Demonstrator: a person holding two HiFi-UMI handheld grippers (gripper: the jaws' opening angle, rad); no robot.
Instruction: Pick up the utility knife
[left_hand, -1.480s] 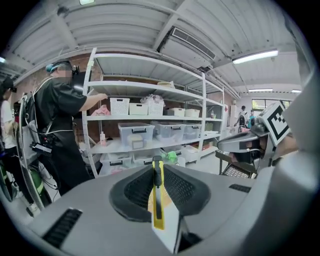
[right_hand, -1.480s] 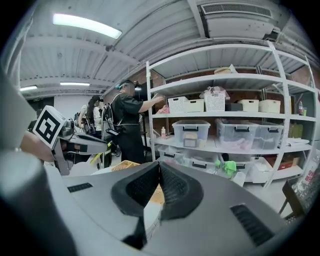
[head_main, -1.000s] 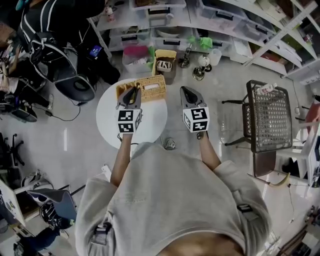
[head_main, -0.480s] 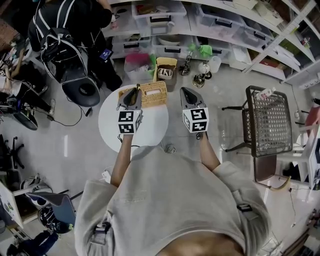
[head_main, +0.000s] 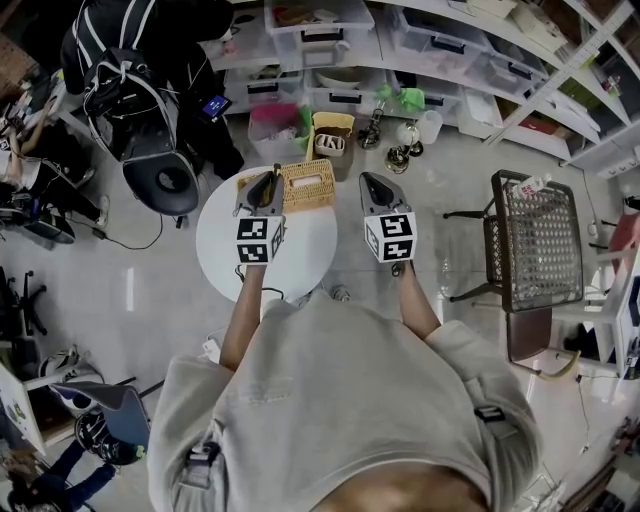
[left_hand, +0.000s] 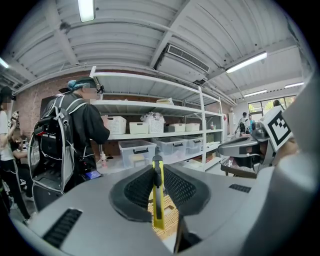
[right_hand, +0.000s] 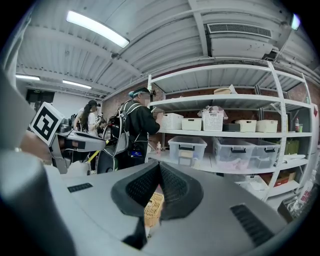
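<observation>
My left gripper (head_main: 266, 186) is shut on the yellow utility knife (head_main: 275, 178) and holds it in the air above the round white table (head_main: 300, 250). In the left gripper view the knife (left_hand: 158, 196) stands upright between the dark ribbed pads (left_hand: 137, 187), its black tip poking out above them. My right gripper (head_main: 372, 184) hovers level with it to the right, past the table's edge. Its jaws (right_hand: 159, 167) meet at the tips with nothing between them.
A woven yellow basket (head_main: 305, 183) sits at the table's far edge, just ahead of the left gripper. Shelves with clear plastic bins (head_main: 310, 25) line the back. A person with a black backpack (head_main: 150, 60) stands at the far left. A mesh metal chair (head_main: 535, 235) is at the right.
Both grippers and the knife keep their places. The person with the black backpack has shifted a little at the top left.
</observation>
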